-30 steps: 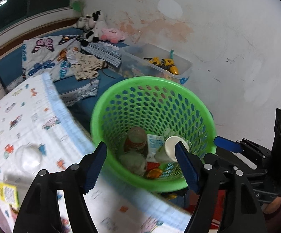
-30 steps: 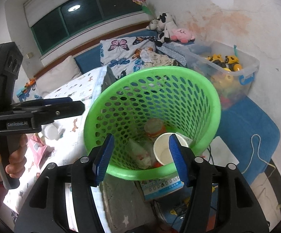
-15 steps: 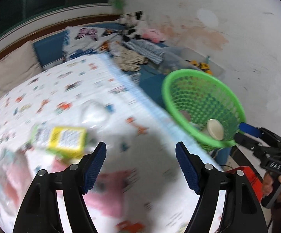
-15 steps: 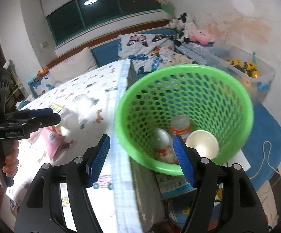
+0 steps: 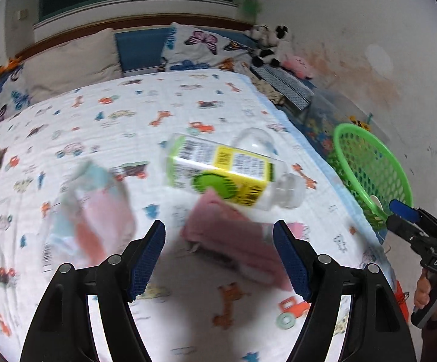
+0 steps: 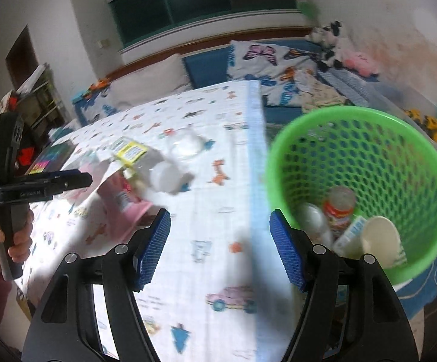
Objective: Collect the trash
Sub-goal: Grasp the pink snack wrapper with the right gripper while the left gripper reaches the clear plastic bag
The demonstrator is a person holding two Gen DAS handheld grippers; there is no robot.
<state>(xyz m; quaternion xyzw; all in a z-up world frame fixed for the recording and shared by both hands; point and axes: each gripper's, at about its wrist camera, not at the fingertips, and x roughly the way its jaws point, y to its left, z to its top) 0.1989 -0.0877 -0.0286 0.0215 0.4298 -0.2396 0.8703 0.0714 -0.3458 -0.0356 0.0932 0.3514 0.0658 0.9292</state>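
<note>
A: How are the fingers of the left gripper [image 5: 219,256] set?

B: They are held wide apart, and nothing is gripped between them. The pink packet [image 5: 236,242] is seen just beyond the tips; whether it is touched cannot be told, since the view is blurred.

A: And the right gripper [image 6: 220,249]?

B: Its jaws have just been opening. They are spread wide, with only the printed cloth [image 6: 206,235] of the desk visible between them. Nothing is held.

A: Where is the trash located relative to the green basket [image 6: 333,114]?

B: A clear bottle with a yellow label [image 5: 233,175] is laid on its side on the desk, to the left of the basket. The pink packet is placed against its near side. A crumpled clear wrapper [image 5: 93,211] is found further left, apart from the basket.

A: What is contained in the basket?

B: A small jar [image 6: 340,208], a white paper cup [image 6: 381,242] and other items are seen at the bottom. The basket is positioned beside the desk edge.
</note>
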